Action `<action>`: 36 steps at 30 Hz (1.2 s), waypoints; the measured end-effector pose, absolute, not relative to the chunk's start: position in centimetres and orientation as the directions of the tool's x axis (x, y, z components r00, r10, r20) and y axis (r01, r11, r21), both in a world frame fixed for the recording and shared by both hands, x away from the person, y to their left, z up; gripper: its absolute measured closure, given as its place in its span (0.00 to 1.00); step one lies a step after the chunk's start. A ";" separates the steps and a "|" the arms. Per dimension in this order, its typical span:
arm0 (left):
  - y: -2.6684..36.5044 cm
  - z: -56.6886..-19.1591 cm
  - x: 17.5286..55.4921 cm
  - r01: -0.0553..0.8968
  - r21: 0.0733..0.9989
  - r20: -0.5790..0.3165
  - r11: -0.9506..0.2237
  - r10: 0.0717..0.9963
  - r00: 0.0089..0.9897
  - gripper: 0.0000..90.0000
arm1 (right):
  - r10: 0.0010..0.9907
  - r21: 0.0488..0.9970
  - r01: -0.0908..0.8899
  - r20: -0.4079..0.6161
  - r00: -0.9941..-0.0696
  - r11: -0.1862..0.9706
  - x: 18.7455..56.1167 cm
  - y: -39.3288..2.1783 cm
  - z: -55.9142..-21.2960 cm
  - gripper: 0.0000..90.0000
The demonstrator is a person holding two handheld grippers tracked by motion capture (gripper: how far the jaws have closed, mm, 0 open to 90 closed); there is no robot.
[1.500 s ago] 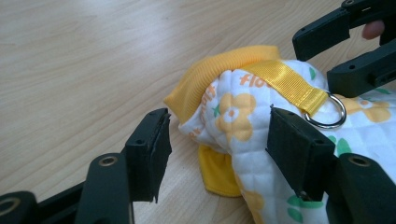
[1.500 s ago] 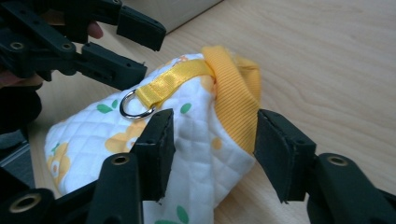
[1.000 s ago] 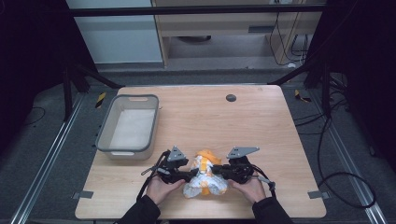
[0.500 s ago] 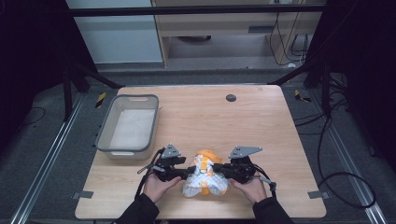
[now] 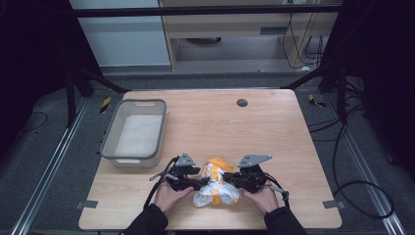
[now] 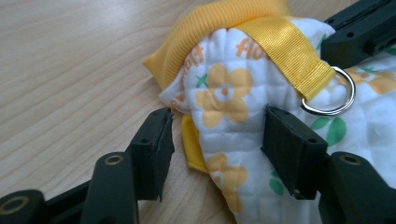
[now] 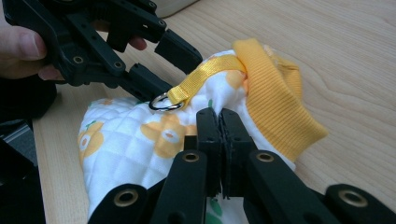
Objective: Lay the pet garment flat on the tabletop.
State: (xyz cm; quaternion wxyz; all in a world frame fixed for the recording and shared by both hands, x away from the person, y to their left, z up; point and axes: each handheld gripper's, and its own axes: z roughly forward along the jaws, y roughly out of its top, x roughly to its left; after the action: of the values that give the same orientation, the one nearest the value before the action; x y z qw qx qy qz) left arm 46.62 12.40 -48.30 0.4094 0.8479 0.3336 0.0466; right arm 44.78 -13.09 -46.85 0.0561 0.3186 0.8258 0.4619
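Note:
A white quilted mitt (image 5: 215, 190) with yellow flowers, a yellow knit cuff (image 7: 271, 102) and a yellow strap ending in a metal ring (image 6: 334, 100) lies near the table's front edge. My left gripper (image 6: 217, 140) is open, and its jaws straddle a rounded lobe of the mitt (image 6: 224, 88) without squeezing it. My right gripper (image 7: 219, 126) is shut, its jaws pressed together on the cloth beside the cuff. In the high view the left gripper (image 5: 200, 183) and the right gripper (image 5: 227, 182) meet the mitt from either side.
A grey plastic bin (image 5: 110, 142) stands at the table's left side. A small dark hole (image 5: 242, 103) sits near the far edge. Bare wood spreads to the right and beyond the mitt. Black frame posts and cables surround the table.

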 end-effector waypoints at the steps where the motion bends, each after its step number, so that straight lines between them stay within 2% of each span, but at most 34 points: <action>1: 12.4 -48.3 46.6 0.528 0.725 -0.194 -0.442 0.604 0.773 0.49 | 0.578 0.799 0.474 0.202 -0.791 0.370 44.8 -13.1 -46.9 0.98; 5: 12.0 -48.9 46.6 0.533 0.713 -0.207 -0.456 0.590 0.780 0.57 | 0.577 0.796 0.472 0.195 -0.793 0.379 44.8 -12.8 -47.1 0.98; 12: 11.8 -49.3 46.6 0.550 0.703 -0.242 -0.451 0.576 0.781 0.77 | 0.579 0.793 0.472 0.191 -0.793 0.386 44.8 -12.7 -47.2 0.98; 18: 11.8 -49.0 46.4 0.556 0.702 -0.238 -0.446 0.589 0.773 0.92 | 0.582 0.795 0.472 0.189 -0.791 0.382 44.8 -12.8 -47.1 0.98; 26: 12.1 -47.3 45.6 0.518 0.734 -0.207 -0.439 0.582 0.787 0.95 | 0.592 0.809 0.466 0.189 -0.784 0.359 44.7 -13.6 -46.3 0.98; 36: 12.3 -43.4 43.6 0.405 0.810 -0.096 -0.423 0.586 0.804 0.95 | 0.597 0.857 0.405 0.151 -0.788 0.318 43.9 -14.5 -44.3 0.98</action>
State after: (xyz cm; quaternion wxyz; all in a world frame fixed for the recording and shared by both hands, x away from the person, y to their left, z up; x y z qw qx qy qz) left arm 43.63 12.27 -43.44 0.4482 0.8374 0.2960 0.1010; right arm 43.93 -14.50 -44.25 0.0969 0.3107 0.8061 0.4943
